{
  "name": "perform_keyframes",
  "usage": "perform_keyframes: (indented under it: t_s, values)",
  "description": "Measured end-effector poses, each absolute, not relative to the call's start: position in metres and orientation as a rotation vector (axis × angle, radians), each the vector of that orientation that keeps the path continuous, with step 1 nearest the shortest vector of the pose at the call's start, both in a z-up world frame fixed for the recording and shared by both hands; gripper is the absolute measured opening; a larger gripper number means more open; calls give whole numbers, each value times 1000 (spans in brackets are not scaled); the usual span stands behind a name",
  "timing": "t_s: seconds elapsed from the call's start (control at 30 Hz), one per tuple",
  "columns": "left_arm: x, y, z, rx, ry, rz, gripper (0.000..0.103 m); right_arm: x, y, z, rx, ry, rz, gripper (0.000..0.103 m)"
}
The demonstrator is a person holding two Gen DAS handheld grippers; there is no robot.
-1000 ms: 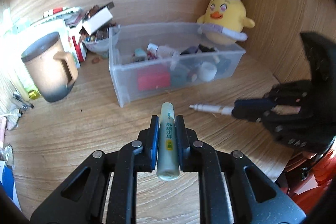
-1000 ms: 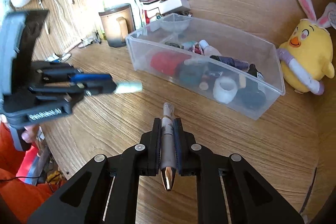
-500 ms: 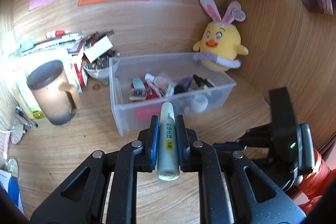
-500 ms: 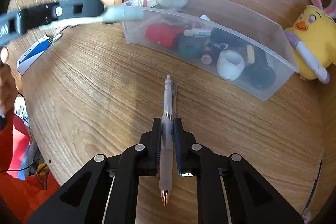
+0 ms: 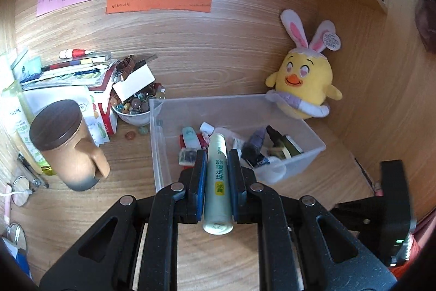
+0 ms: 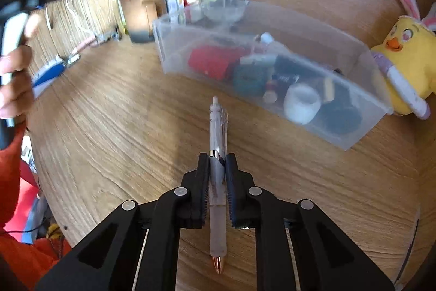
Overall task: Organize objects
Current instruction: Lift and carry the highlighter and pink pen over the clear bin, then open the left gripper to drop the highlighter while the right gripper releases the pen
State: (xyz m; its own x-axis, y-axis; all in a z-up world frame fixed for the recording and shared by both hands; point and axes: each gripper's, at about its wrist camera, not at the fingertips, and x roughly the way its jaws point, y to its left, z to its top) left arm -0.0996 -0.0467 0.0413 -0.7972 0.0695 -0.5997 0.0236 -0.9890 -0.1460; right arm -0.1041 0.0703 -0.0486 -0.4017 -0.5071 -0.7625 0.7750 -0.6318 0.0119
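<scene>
The left gripper point(image 5: 217, 154) is clamped on a pale green cylindrical roll-on tube with Chinese lettering point(image 5: 218, 182), its capped end reaching forward over the near wall of the clear plastic storage bin point(image 5: 158, 149), which sits on the wooden desk point(image 5: 122, 203) and holds a jumble of small items. The right gripper point(image 6: 217, 158) pinches a translucent click pen with a copper tip point(image 6: 218, 154); the tip points back toward the camera, the clicker end toward the bin, above bare desk. The bin's near long edge lies well ahead of the pen, with open wood between them. A yellow plush chick with bunny ears point(image 5: 306, 83) presses against the bin's far right corner, and a bowl of coloured beads point(image 5: 135, 107) sits just beside its far left corner. A brown lidded mug point(image 5: 68, 146) stands apart to the bin's left.
</scene>
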Motion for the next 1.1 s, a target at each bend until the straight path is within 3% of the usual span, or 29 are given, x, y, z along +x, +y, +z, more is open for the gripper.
perform_keyframes:
  t_s: [0.73,1.1]
  values:
    - [-170,-58,-6,-1187,-331,2822,15,-160,91,61,686,287,-2339,10]
    - [-157,-67,6,-1105,-345,2834,15,-208,53,35,779,430,-2357,10]
